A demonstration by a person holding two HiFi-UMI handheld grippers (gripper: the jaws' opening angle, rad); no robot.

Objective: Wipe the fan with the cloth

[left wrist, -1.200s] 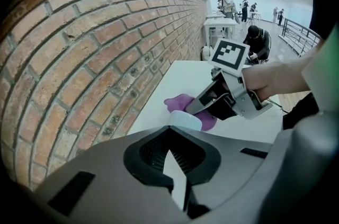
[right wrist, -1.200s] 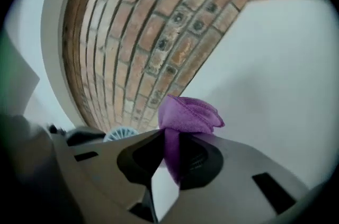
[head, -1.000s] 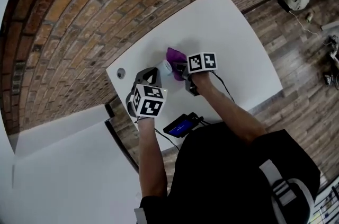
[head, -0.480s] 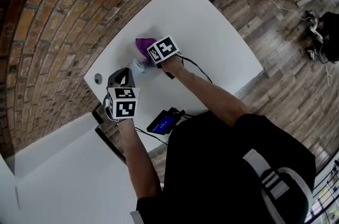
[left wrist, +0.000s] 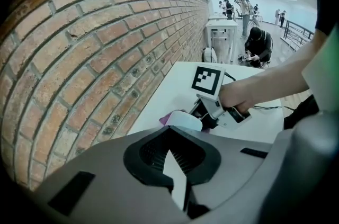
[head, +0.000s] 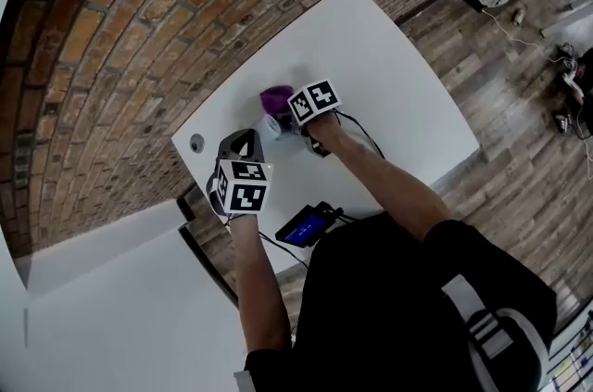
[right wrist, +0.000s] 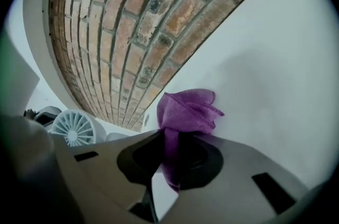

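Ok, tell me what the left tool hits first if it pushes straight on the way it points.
Probably the small white fan, right ahead of the shut left tool; how far off it stands is hard to judge.

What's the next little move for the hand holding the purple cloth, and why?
Probably swing the right gripper sideways toward the fan until the cloth meets it. The jaws pinch the cloth, which bunches up above the white table. In the right gripper view, the fan's white grille stands off to one side, apart from the cloth.
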